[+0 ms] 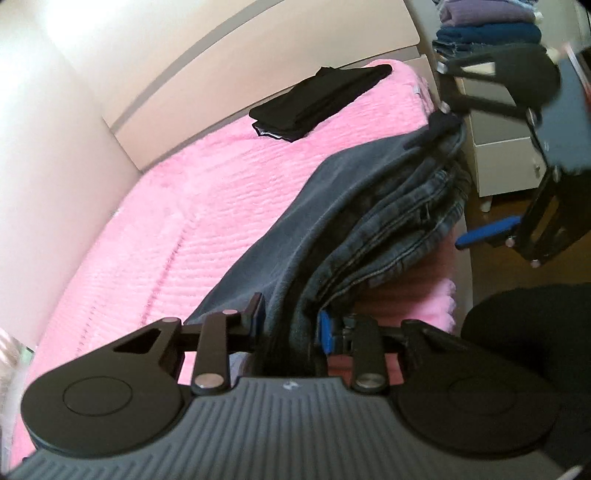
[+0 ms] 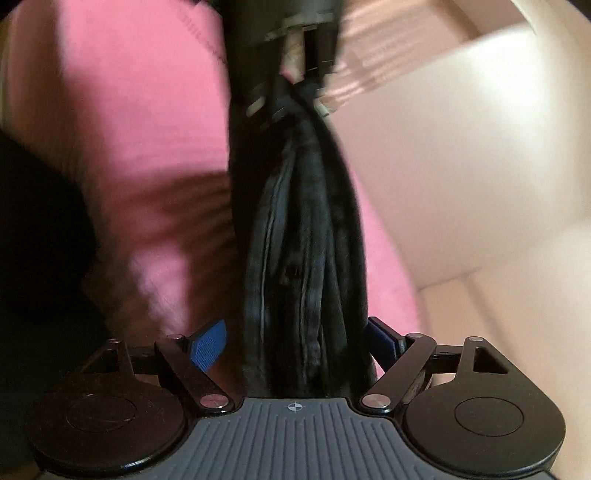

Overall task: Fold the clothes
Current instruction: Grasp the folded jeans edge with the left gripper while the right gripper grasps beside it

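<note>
Dark blue-grey denim jeans (image 1: 354, 206), folded into a thick layered bundle, lie on a bed covered with a fluffy pink ribbed blanket (image 1: 192, 192). In the left wrist view the bundle runs from the bottom centre up toward one o'clock, its stacked seams showing along the right edge. The left gripper (image 1: 291, 325) is clamped on the near end of the jeans, blue pads pressing the cloth from both sides.

In the right wrist view the jeans (image 2: 306, 236) hang between the fingers of the right gripper (image 2: 299, 343), whose jaws stand spread; the left blue pad (image 2: 207, 347) is clear of the cloth, while the right pad sits just beside it. That view is blurred. The right gripper (image 1: 517, 122) also shows at two o'clock in the left wrist view.

A folded black garment (image 1: 317, 99) rests on the blanket at twelve o'clock, well apart from the jeans. A stack of folded purple and blue clothes (image 1: 487, 26) sits at one o'clock above a white cabinet (image 1: 506, 158).
</note>
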Available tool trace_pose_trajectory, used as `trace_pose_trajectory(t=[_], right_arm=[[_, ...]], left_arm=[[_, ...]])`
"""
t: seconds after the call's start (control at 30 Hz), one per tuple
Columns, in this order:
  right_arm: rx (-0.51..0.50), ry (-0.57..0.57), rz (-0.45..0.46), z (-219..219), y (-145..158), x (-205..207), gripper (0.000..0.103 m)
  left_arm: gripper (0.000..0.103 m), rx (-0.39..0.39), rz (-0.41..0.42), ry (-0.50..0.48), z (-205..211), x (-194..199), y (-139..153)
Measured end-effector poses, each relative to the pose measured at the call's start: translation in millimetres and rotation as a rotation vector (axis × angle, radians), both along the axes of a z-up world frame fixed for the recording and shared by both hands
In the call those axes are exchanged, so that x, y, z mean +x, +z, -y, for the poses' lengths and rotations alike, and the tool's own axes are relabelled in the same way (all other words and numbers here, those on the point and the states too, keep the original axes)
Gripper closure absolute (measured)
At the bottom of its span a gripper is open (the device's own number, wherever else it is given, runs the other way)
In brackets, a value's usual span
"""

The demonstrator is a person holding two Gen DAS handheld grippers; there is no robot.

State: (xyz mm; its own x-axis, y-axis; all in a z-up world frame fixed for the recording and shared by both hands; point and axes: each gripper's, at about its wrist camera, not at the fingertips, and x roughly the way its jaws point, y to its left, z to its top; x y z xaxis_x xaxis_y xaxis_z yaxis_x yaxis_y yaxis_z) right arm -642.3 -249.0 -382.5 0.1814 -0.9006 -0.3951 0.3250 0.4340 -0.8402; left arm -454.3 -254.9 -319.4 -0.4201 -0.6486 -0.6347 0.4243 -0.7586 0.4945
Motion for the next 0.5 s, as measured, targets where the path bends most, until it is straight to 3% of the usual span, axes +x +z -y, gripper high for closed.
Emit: trace_pose_trajectory(t=[0.07,0.23,0.37,0.43,0.5], right_arm=[[-0.051,-0.005,-0.052,4,-9,-4,0.022],[-0.035,-0.033,-0.107,12,-20,-22,0.022],[0.044,-0.054,-0.057,6,-12,-30,0.058],[0.083,-0.069,-0.033,1,-9,-31,0.064],[0.106,-0.087,-0.012,-3,-5,-30,0.066]], left_arm=[[0.076,0.014,0.004,-0.014,3,2,5],[0.076,0.030,-0.001,-0.005,4,12,-5],[0.073,-0.051,0.057,-0.015,-16,10,-35],[0.064,-0.144,0.120,-0.016,-34,5,-56],[0.062,-0.230,0.185,-0.028,-50,-1,-75]])
